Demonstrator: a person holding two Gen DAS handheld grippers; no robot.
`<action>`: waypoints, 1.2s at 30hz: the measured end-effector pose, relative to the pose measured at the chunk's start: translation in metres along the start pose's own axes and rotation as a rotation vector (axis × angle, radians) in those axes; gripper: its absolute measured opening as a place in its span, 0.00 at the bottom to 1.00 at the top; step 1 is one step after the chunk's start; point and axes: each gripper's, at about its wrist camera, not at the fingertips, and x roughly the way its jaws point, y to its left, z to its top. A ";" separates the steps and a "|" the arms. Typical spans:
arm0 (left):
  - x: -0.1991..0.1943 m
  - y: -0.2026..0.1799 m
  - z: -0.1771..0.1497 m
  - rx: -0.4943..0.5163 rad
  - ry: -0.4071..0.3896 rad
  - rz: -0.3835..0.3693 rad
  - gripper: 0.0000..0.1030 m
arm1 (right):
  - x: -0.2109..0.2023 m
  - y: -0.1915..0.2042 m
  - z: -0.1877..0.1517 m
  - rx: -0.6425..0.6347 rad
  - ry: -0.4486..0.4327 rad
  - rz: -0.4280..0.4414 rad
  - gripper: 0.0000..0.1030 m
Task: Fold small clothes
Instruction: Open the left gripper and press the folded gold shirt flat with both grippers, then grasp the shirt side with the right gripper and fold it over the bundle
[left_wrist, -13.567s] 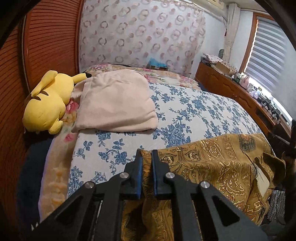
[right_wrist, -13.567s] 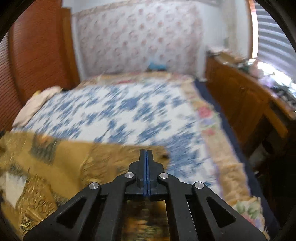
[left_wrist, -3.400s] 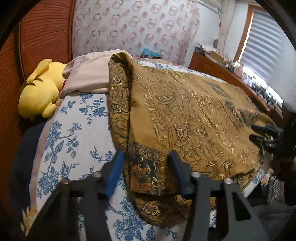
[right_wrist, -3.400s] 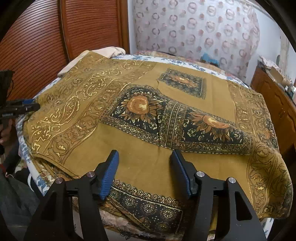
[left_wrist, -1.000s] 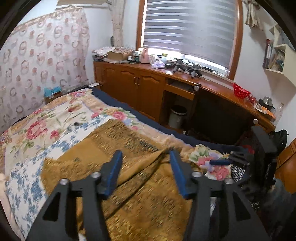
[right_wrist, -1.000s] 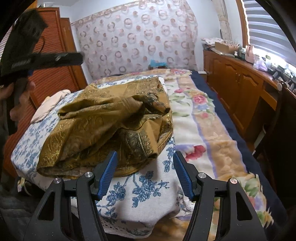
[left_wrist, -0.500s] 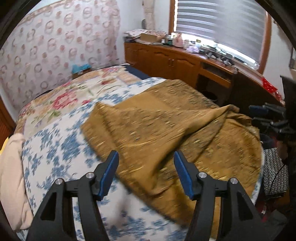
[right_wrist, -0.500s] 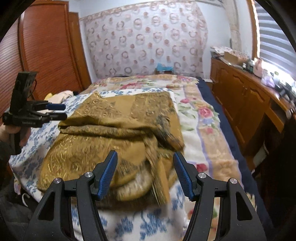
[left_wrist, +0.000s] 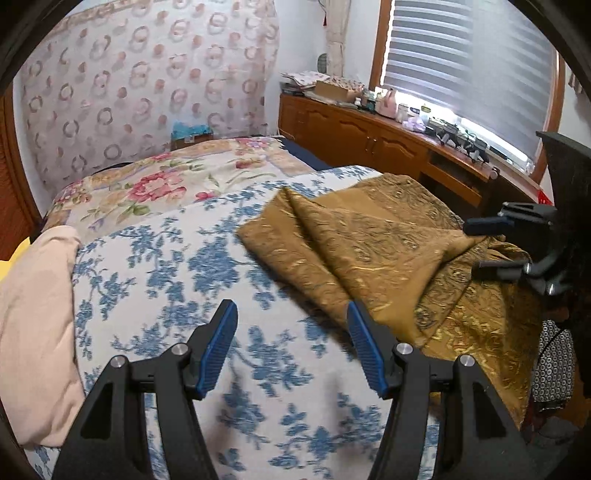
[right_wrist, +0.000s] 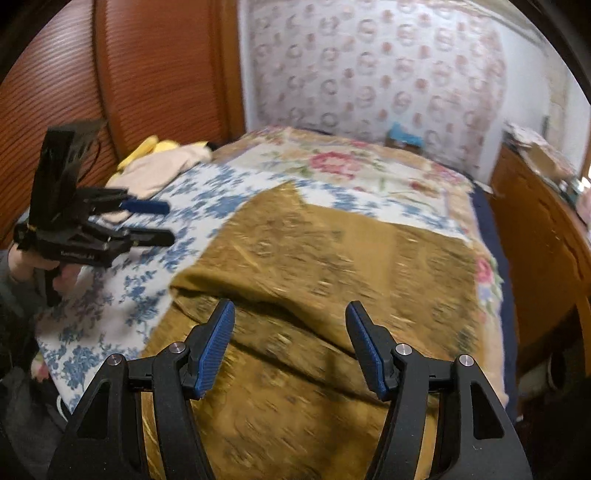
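A mustard-gold patterned cloth (left_wrist: 391, 258) lies loosely folded on the bed, with creases and a raised fold; in the right wrist view the cloth (right_wrist: 332, 266) fills the middle, blurred. My left gripper (left_wrist: 291, 314) is open over the blue-flowered bedspread (left_wrist: 177, 280), left of the cloth's edge, nothing between its fingers. My right gripper (right_wrist: 290, 312) hangs open above the cloth's near folds and holds nothing. The left gripper (right_wrist: 147, 221) shows at the left, held by a hand; the right gripper (left_wrist: 491, 240) shows at the far right.
A pink folded blanket (left_wrist: 33, 325) lies on the bed's left side with a yellow plush toy (right_wrist: 147, 147) beyond it. A wooden cabinet (left_wrist: 369, 136) with clutter runs under the window blinds. A wooden wardrobe (right_wrist: 140, 74) stands on the left.
Both grippers swung sideways. The left one sank toward the bedspread, left of the cloth. The right one came in over the cloth. The cloth lies let go, its folds settled flatter.
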 end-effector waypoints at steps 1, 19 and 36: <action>0.001 0.003 -0.002 0.001 -0.001 0.010 0.59 | 0.006 0.006 0.001 -0.023 0.011 0.010 0.62; 0.042 0.002 -0.018 0.072 0.144 0.039 0.61 | 0.060 0.031 0.003 -0.197 0.195 -0.046 0.74; 0.047 -0.011 -0.021 0.138 0.179 0.016 0.93 | 0.052 0.011 -0.003 -0.248 0.250 -0.145 0.74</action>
